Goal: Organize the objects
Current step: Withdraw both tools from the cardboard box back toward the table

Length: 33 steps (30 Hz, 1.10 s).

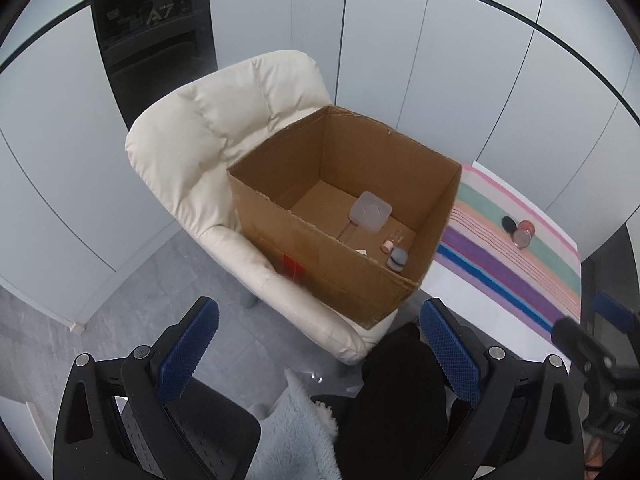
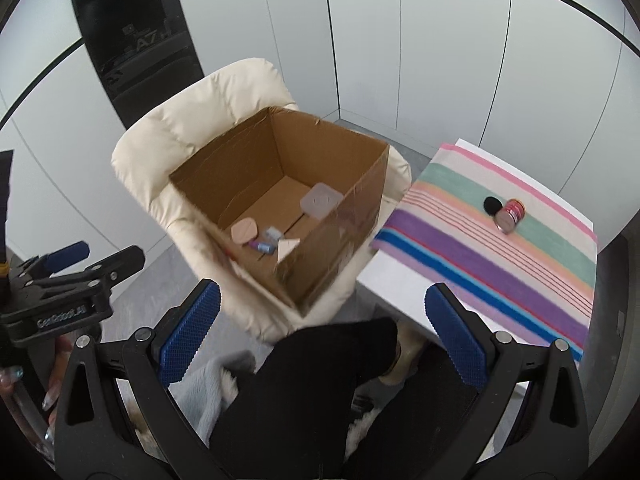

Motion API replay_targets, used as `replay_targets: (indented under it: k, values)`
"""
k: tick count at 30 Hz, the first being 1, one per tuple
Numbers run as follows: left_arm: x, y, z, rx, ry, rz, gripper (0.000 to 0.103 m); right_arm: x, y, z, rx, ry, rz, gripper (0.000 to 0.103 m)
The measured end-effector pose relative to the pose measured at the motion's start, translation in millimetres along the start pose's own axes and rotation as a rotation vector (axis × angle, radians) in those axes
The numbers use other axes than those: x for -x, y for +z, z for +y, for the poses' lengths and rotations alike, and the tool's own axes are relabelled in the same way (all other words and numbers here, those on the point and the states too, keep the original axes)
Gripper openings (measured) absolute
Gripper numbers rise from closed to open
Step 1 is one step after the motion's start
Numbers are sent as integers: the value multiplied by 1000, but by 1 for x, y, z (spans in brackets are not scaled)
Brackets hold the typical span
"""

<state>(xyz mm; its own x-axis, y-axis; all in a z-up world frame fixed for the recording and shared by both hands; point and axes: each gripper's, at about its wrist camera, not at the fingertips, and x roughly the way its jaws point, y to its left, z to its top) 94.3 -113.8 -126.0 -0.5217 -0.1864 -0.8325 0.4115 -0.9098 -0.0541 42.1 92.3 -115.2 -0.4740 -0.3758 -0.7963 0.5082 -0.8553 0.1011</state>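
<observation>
An open cardboard box (image 1: 348,264) (image 2: 336,236) sits on a cream padded chair (image 1: 200,132) (image 2: 188,128). On its floor lie a translucent square lid (image 1: 370,213) (image 2: 320,200), a pink pad (image 2: 245,232), small blue items (image 2: 266,244) and a white triangle (image 2: 287,249). A red can (image 1: 524,234) (image 2: 510,214) lies on its side by a black round lid (image 1: 509,224) (image 2: 493,205) on the striped cloth. My left gripper (image 1: 320,344) (image 2: 100,258) is open and empty, short of the box. My right gripper (image 2: 324,332) (image 1: 588,318) is open and empty too.
The striped cloth (image 1: 520,272) (image 2: 500,264) covers a white table right of the chair. A person's black-trousered leg (image 1: 396,392) (image 2: 304,392) and a pale blue fleece (image 1: 296,432) lie below both grippers. A hand (image 2: 52,392) holds the left gripper. White wall panels stand behind.
</observation>
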Motion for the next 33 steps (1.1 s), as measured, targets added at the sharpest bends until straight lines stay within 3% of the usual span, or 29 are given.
replay_targets:
  k: [11,20,26,33]
  values:
    - [-9,10,-65,-94,-87,9,101,24,-8,-47,-97,-79,-39,103]
    - [-48,36,-164,-210,-149,3,101,4,-10,-133,-254,-151,-17,103]
    - [-93,68,-233,-271,-200,6,101,-25,3,-208,-356,-229,-10,103]
    - [-175,102,-297,-278,-224,70,101,-96,36,-288,-408,-303,15,103]
